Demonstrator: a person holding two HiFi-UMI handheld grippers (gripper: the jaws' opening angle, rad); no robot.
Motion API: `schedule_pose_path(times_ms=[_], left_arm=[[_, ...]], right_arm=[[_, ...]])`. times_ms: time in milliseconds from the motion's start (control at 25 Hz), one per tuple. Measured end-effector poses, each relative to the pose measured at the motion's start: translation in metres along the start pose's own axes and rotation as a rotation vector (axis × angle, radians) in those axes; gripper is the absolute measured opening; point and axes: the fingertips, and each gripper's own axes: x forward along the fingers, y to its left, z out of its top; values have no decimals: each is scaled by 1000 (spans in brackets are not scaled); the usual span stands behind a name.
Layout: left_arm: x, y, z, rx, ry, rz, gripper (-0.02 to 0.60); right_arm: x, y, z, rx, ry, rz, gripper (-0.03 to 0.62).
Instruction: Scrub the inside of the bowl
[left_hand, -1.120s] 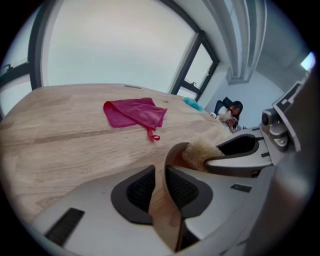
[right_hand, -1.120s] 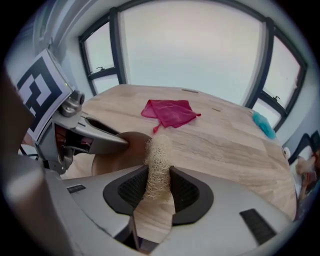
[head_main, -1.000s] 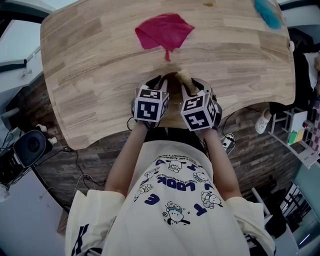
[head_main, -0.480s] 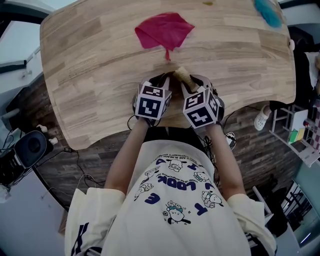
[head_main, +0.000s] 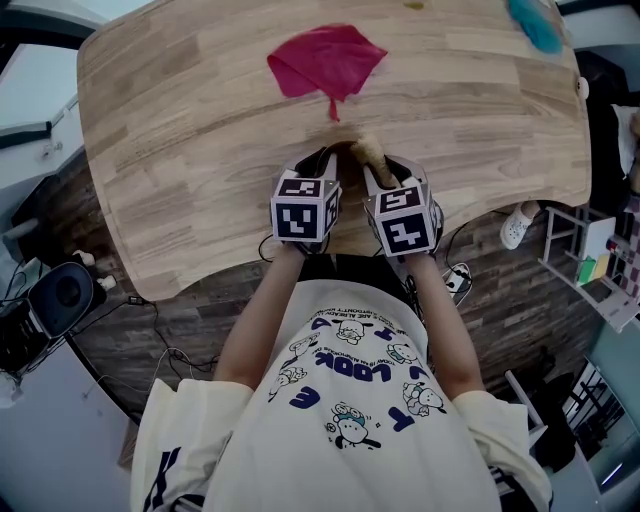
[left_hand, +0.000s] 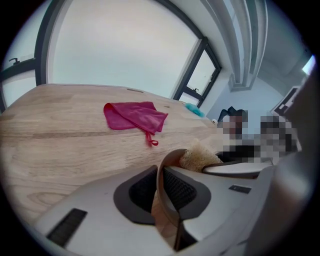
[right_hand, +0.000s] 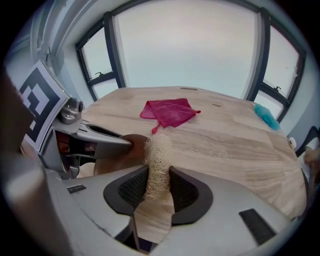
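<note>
The brown bowl (head_main: 347, 190) sits at the near edge of the wooden table (head_main: 180, 130), just in front of the person and between the two grippers; the left gripper (left_hand: 160, 175) has just been closing and now has its jaws narrow, the dark pads (left_hand: 142, 192) pressing on either side of the bowl's thin wall at the left rim; the right gripper (right_hand: 158, 172), just right of it, clamps an upright strip of pale loofah scrubber (right_hand: 158, 155) between its pads, the jaws standing about as wide as the loofah; the scrubber's far end pokes out past the fingertips and hangs over the bowl's right rim, next to the left gripper's jaw; farther out, near the middle of the table, lies a crumpled red cloth (head_main: 325, 60), well apart from the bowl; a teal object (head_main: 535, 25) lies at the far right corner.
</note>
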Motion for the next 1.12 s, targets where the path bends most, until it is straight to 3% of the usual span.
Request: schedule_pose_path(times_ms=[840,1120], left_arm=[[-1,3,0,-117,-47,49,67],[-1,3,0,-125,-59,64,67]], right_arm=[[-15,3,-22,363,-83,-126,121],[-18,5,-28,514,-116,-156,121]])
